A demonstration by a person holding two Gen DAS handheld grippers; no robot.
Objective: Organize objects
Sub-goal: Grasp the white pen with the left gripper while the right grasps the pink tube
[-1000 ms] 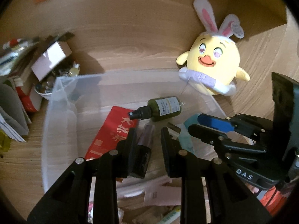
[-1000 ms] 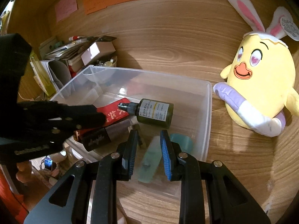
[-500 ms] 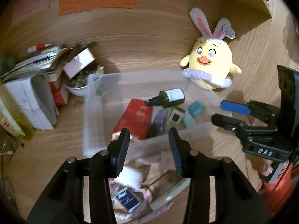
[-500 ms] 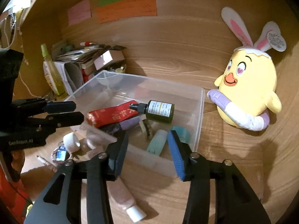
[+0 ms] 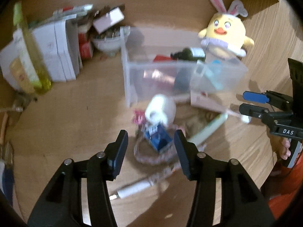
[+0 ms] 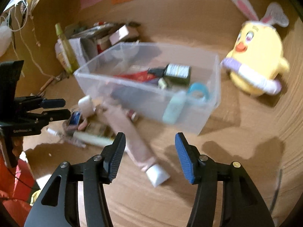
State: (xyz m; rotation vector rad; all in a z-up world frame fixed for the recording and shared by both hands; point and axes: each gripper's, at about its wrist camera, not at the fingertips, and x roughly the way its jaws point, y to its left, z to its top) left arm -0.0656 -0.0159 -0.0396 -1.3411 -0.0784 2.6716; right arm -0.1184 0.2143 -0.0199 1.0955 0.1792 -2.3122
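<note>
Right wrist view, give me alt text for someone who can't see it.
The open right gripper hovers empty above a wooden desk, over a pink tube with a white cap. Beyond sits a clear plastic bin holding a dark green bottle and other toiletries, with a yellow bunny-eared plush to its right. The left gripper is at the left edge by loose clutter.
</note>
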